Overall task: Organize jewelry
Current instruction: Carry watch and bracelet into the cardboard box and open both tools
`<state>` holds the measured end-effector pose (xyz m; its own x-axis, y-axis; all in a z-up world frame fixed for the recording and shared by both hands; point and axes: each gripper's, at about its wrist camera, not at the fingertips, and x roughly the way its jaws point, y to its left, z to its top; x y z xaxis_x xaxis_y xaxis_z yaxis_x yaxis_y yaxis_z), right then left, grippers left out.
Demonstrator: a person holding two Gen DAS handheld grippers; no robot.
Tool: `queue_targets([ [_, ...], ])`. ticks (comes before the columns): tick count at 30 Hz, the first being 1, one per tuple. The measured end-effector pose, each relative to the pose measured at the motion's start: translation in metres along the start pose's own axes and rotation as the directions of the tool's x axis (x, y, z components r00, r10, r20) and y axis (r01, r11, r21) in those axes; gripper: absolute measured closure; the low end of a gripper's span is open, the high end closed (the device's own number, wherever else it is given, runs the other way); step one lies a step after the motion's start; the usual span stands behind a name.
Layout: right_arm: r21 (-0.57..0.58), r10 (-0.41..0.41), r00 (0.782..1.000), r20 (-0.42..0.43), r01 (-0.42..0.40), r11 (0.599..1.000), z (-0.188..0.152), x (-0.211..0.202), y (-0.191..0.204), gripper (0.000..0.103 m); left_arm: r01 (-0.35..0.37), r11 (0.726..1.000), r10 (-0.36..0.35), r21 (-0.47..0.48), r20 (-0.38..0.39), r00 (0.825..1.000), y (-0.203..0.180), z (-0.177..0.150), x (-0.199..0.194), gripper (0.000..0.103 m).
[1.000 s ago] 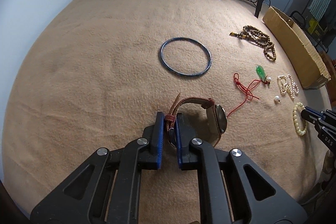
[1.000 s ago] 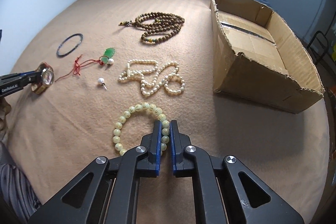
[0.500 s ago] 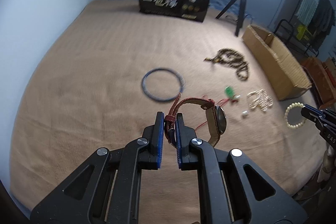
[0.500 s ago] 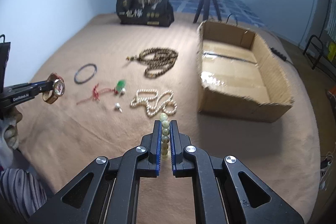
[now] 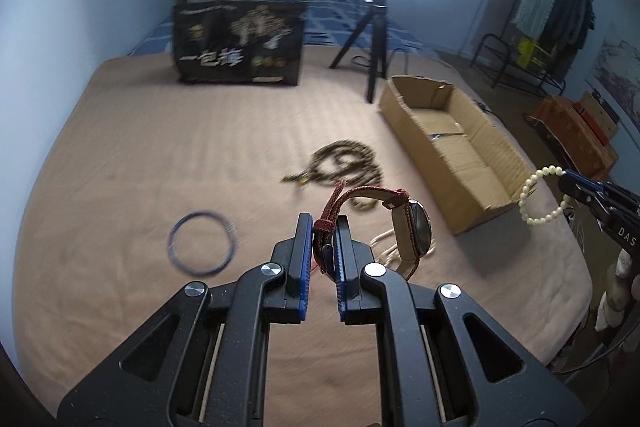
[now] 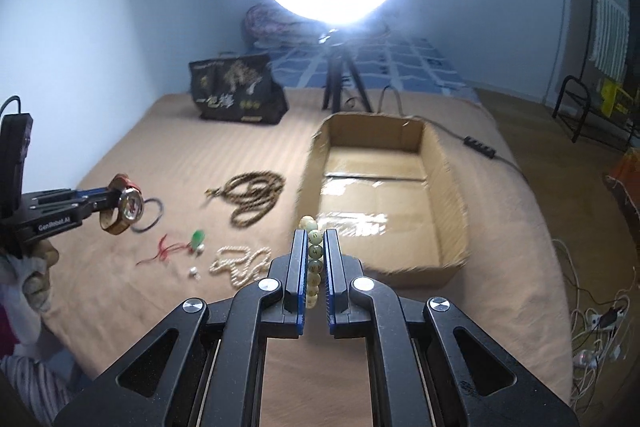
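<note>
Jewelry: two pieces are off the blanket point(image 5: 160, 155) at once, the watch point(image 5: 412, 227) and the pale bead bracelet point(image 6: 314, 259); a second ago both lay on the cloth with the fingers already closed on them.
Left gripper point(image 5: 324, 239): clamped on the watch's red strap, the case hanging to the right of the fingers, clear of the blanket.
Right gripper point(image 6: 314, 255): clamped on the bead bracelet, which stands edge-on between the fingers; in the left view it dangles as a loop point(image 5: 540, 195) in front of the box's near corner.
Change: both hands have risen and swung toward the cardboard box point(image 6: 448, 211); the blur on the cloth fits motion.
Box: open and, as far as shown, empty.
Left on the blanket: dark bangle point(image 5: 202, 249), brown bead necklace point(image 6: 256, 199), green pendant on red cord point(image 6: 198, 239), pearl strand point(image 6: 240, 263), small loose pearl piece point(image 6: 193, 271).
Meaning: pickup looks done for these two; carrying over the rim and releasing inside seems next.
Risk: the watch hangs by its strap alone and may swing.
</note>
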<state>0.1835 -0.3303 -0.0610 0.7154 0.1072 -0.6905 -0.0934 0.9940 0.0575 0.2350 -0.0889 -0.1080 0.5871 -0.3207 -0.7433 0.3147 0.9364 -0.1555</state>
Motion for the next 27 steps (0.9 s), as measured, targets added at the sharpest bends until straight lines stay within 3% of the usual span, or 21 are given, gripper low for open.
queue_targets([
  [12,0.019,-0.06,0.998,0.015,0.06,0.998,0.025,0.032,-0.046,0.097,0.082,0.993,-0.082,0.089,-0.006,0.997,-0.08,0.044,0.057,0.095],
  [27,0.082,-0.081,0.996,-0.047,0.085,0.993,0.021,0.072,-0.093,0.097,0.128,0.982,-0.117,0.139,-0.087,0.989,-0.138,0.057,0.118,0.094],
])
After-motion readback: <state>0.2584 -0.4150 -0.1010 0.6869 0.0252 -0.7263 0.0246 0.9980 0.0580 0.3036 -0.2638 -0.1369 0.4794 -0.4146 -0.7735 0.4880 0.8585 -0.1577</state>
